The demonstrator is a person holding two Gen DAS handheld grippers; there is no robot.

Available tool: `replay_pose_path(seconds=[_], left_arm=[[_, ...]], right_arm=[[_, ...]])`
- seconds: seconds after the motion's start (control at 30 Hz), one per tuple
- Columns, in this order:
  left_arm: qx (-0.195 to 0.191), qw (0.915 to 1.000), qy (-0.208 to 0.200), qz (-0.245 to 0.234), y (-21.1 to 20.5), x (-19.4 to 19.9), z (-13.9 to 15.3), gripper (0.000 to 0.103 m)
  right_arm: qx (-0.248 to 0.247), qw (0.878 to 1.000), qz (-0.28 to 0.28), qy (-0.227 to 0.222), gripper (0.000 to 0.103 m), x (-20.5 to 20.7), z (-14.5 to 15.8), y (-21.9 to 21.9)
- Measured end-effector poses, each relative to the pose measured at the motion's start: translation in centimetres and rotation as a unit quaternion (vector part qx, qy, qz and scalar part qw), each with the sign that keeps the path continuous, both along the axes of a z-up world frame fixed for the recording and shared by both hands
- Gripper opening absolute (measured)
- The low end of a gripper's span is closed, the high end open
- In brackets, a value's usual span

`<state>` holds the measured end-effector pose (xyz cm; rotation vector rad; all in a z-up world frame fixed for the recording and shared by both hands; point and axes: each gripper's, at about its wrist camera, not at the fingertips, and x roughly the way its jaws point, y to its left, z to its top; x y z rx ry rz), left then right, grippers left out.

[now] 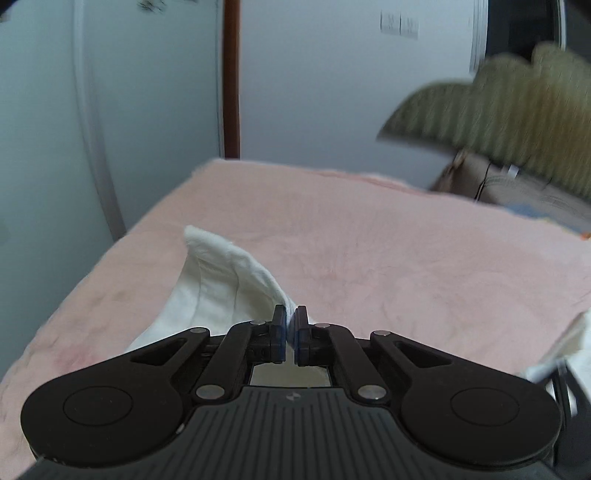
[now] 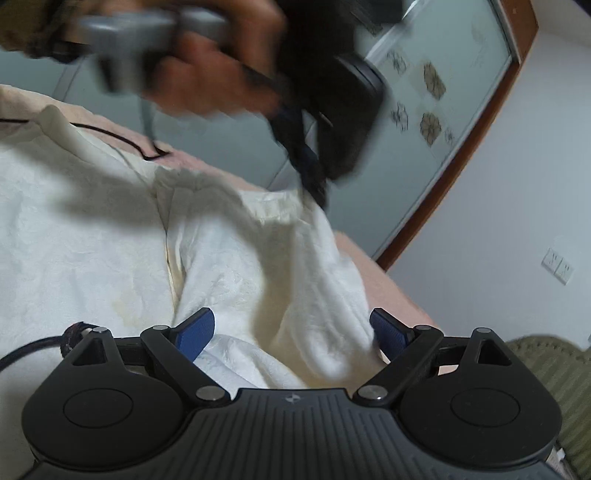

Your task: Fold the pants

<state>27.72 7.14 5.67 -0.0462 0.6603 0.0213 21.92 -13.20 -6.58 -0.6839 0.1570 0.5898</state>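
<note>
**One pair of pants, two hand-held grippers, one of them clamped**

I count one pair of white pants (image 2: pixel 110 240), spread on a bed under a pink blanket (image 1: pixel 388 258). I see two hand-held grippers. My left hand-held gripper (image 1: pixel 290 325) has its jaws pressed together on a thin edge of the pants (image 1: pixel 229 284), which rises from the blanket in a curved ridge. From the right wrist view that same gripper (image 2: pixel 314 184) is blurred above the far side of the pants, with the person's hand (image 2: pixel 207 77) around it. My right hand-held gripper (image 2: pixel 291 332) stands wide apart, a bunched fold of the pants between its blue pads, neither visibly pressing.

I can read no writing; each gripper body carries a small emblem only.

Beyond the pants: one black cable (image 2: pixel 122 138) on the blanket, one olive cushion (image 1: pixel 498 122), a double wall switch (image 1: pixel 399 23), and a wood-framed glass door (image 2: pixel 436 122).
</note>
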Motion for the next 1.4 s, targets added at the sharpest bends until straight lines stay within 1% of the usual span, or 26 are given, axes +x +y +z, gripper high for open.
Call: replay_pose_path(seconds=[0.1,0.2,0.23,0.3,0.37,0.4,0.43,0.47,0.53,0.57,0.6,0.63,0.67,0.77,0.8,0.87,0.9,0.93,1.0,1.03,1.07,1.1,1.17,1.2,1.23,1.4], left_arm=[[-0.061,0.998,0.011,0.012,2.2,-4.2,-1.0,0.004],[-0.116,0.9927,0.025,0.024,3.6,-7.2,-2.9,0.004],[-0.125,0.9915,0.024,0.025,3.7,-7.8,-3.4,0.004],[-0.138,0.9899,0.014,0.029,4.0,-8.7,-4.0,0.003],[-0.149,0.9883,0.006,0.033,4.0,-8.6,-4.5,0.004],[-0.158,0.9868,0.003,0.037,4.5,-8.7,-4.6,0.006],[-0.172,0.9842,-0.001,0.041,4.7,-8.7,-4.7,0.009],[-0.19,0.9808,-0.005,0.045,5.1,-8.7,-4.8,0.016],[-0.22,0.9737,-0.011,0.057,6.1,-8.7,-4.9,0.019],[-0.232,0.9706,-0.015,0.061,6.4,-8.6,-4.9,0.025],[-0.243,0.9674,-0.02,0.066,6.7,-8.5,-5.0,0.034],[-0.254,0.9644,-0.024,0.071,6.9,-8.4,-5.1,0.04],[-0.268,0.9601,-0.026,0.075,7.3,-8.4,-5.1,0.049],[-0.313,0.9454,-0.024,0.086,8.3,-8.2,-5.4,0.051],[-0.323,0.9417,-0.022,0.09,8.5,-8.1,-5.5,0.052],[-0.336,0.9364,-0.019,0.099,8.9,-7.9,-5.4,0.052],[-0.341,0.9344,-0.017,0.102,9.1,-7.8,-5.3,0.052],[-0.346,0.9324,-0.015,0.105,9.3,-7.6,-5.3,0.052],[-0.358,0.9276,-0.01,0.108,9.8,-7.2,-5.4,0.052],[-0.364,0.9252,-0.006,0.107,10.0,-7.0,-5.4,0.052],[-0.369,0.9232,-0.003,0.108,10.2,-6.7,-5.5,0.046],[-0.371,0.9226,0.0,0.106,10.2,-6.5,-5.6,0.028],[-0.364,0.9257,0.012,0.101,10.2,-6.1,-5.7,0.002],[-0.364,0.9258,0.01,0.1,10.3,-6.3,-5.7,0.0],[-0.363,0.9267,0.004,0.096,10.2,-6.4,-5.4,0.0],[-0.344,0.9366,-0.034,0.056,10.2,-9.5,-3.5,0.0]], right_arm=[[0.014,1.0,-0.017,0.005,0.092,-1.0,1.5,-1.3],[0.068,0.996,-0.048,0.03,0.092,-3.1,3.5,-4.0],[0.088,0.993,-0.06,0.045,0.092,-3.8,3.9,-4.9],[0.128,0.983,-0.097,0.088,0.092,-4.8,4.5,-7.0],[0.167,0.969,-0.138,0.123,0.092,-5.4,4.6,-8.6],[0.18,0.963,-0.156,0.127,0.092,-5.6,4.5,-9.3],[0.181,0.96,-0.173,0.122,0.092,-5.8,4.3,-9.6],[0.166,0.96,-0.193,0.114,0.092,-5.9,4.1,-9.6],[0.109,0.965,-0.221,0.089,0.092,-5.7,3.2,-8.8],[0.08,0.969,-0.219,0.077,0.092,-5.6,2.9,-8.5],[0.055,0.974,-0.21,0.07,0.091,-5.5,2.5,-8.1],[0.036,0.977,-0.197,0.069,0.091,-5.2,2.2,-7.7],[0.022,0.98,-0.185,0.07,0.091,-4.8,2.0,-7.4],[0.002,0.985,-0.155,0.081,0.091,-3.3,1.8,-7.2],[0.007,0.985,-0.147,0.086,0.089,-2.7,2.0,-7.3],[0.027,0.984,-0.14,0.106,0.072,-1.5,2.6,-7.9],[0.037,0.983,-0.137,0.119,0.057,-0.9,2.8,-8.1],[0.044,0.981,-0.136,0.131,0.049,-0.3,2.9,-8.2],[0.036,0.979,-0.136,0.148,0.041,0.2,2.6,-8.1],[0.025,0.979,-0.135,0.151,0.037,-0.2,2.3,-7.7],[0.018,0.979,-0.133,0.154,0.036,-0.3,2.0,-7.6],[0.012,0.979,-0.131,0.155,0.032,-0.7,1.8,-7.4],[0.005,0.98,-0.131,0.151,0.026,-1.5,1.6,-7.3],[0.003,0.98,-0.133,0.15,0.019,-1.5,1.5,-7.3],[0.003,0.979,-0.136,0.148,0.015,-1.9,1.6,-7.3],[0.014,0.982,-0.142,0.125,0.009,-4.4,2.7,-7.3]])
